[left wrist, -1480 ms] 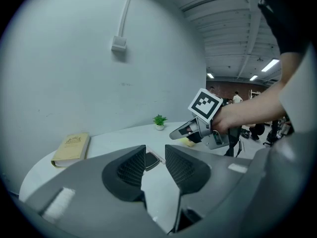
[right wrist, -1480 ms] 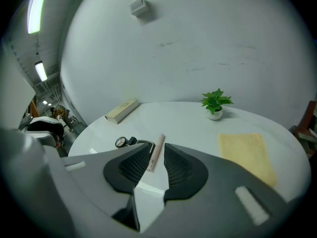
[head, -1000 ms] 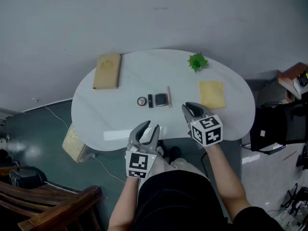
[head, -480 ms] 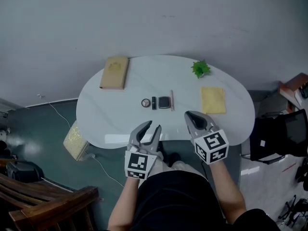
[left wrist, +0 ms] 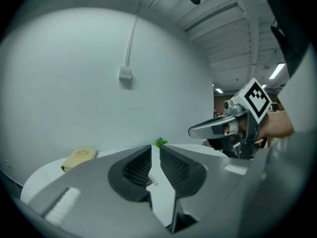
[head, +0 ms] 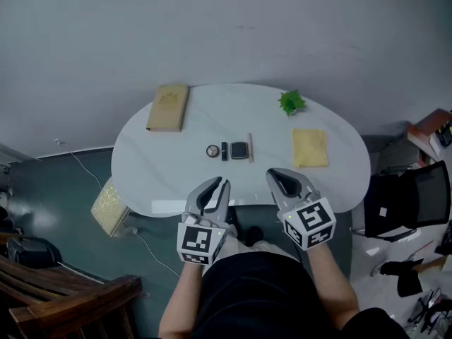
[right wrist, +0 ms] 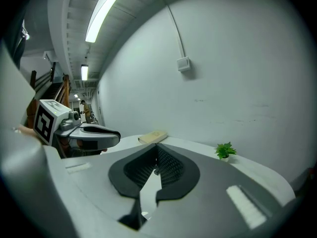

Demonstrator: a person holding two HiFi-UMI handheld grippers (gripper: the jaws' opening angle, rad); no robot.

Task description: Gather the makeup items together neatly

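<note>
**Q:** What colours are on the desk (head: 159, 189)?

**A:** The desk is white. On it are a tan book (head: 168, 107), a green plant (head: 291, 102), a pale yellow cloth (head: 310, 147), black and dark grey makeup items (head: 240, 150) and a pale pencil (head: 250, 147).

**Q:** And the claws?

**A:** The left claw (head: 218, 183) and right claw (head: 277, 174) are grey (inner pads darker, cross-hatched). Their cubes have black-and-white square markers. The floor (head: 56, 189) is dark teal.

makeup items (head: 239, 150), close row, perhaps touching
</note>
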